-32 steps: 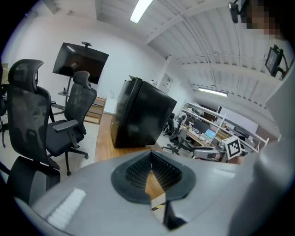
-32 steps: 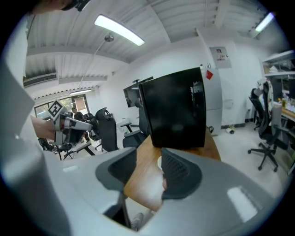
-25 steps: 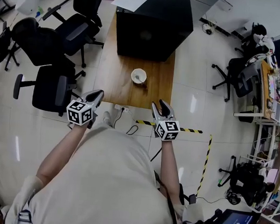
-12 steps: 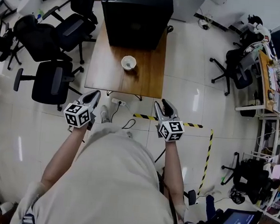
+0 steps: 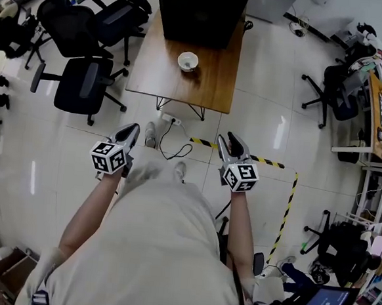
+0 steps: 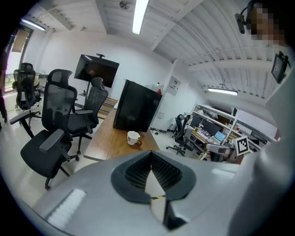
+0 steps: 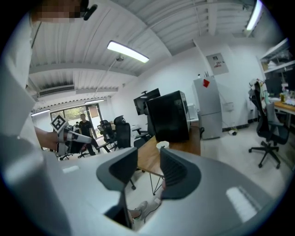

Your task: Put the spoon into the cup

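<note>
Head view, left side: black mesh office chairs stand on the white tiled floor, just beside the left edge of the counter.

Left hand-held gripper: held out in front of the person's beige shirt, over the floor and well short of the counter. In the left gripper view its jaws are together at the tips, with nothing between them.

Centre: rectangular brown wooden counter on thin metal legs. A large black box-shaped cabinet sits on its far end. A small white round cup stands upright on bare wood just in front of the cabinet, well apart from both grippers. The cup also shows in the left gripper view and the right gripper view. Spoon: too small to make out for certain in any view, so I cannot tell whether it is in the cup.

Under the near counter edge: a white power strip with a dark cable lies on the floor.

Right hand-held gripper: level with the left one, also over the floor. In the right gripper view its jaws stand apart and are closing, with nothing gripped. Only the counter edge and floor show through the gap.

Right: yellow-and-black striped tape runs across the floor just beyond the right gripper.
</note>
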A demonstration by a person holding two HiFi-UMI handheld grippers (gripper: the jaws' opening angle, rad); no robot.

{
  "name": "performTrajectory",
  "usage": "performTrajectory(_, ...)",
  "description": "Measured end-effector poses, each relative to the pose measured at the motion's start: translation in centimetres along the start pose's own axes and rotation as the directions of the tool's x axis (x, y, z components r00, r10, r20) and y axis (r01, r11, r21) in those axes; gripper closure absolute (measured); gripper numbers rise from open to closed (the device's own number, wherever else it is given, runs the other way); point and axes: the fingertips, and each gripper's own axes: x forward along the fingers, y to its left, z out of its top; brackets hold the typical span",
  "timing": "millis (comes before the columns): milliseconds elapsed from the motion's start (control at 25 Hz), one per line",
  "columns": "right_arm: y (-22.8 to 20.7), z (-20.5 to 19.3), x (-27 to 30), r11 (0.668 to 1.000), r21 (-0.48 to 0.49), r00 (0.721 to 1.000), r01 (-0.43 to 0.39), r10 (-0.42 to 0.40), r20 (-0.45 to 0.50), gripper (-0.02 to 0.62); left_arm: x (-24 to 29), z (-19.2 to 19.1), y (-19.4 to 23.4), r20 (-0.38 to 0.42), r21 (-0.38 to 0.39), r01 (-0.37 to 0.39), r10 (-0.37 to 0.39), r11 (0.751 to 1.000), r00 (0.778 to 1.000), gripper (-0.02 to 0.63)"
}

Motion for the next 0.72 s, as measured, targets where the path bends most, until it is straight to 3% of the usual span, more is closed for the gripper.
performTrajectory(240,-0.1,-3.8,-1.5,1.0,0.018,0.998,-0.023,0.024,-0.049,0.443,-2.8,-1.9,-1.0,0.008,-0.016,-0.049,0.049,0.999,0.999,0.606)
performTrajectory(520,1.7,-2.9,-1.9,0.985,0.126,0.993,-0.115,0.112,0.035,0.443,-3.9,-1.5,-0.1,0.015,-0.018,-0.075,0.075,0.997,0.997,0.606)
performTrajectory(720,2.9,-2.1,-2.0,0.956,0.231,0.983,-0.178,0.164,0.077,0.488,-4.5,-1.4,-0.3,0.02,-0.024,-0.077,0.077,0.997,0.997,0.606)
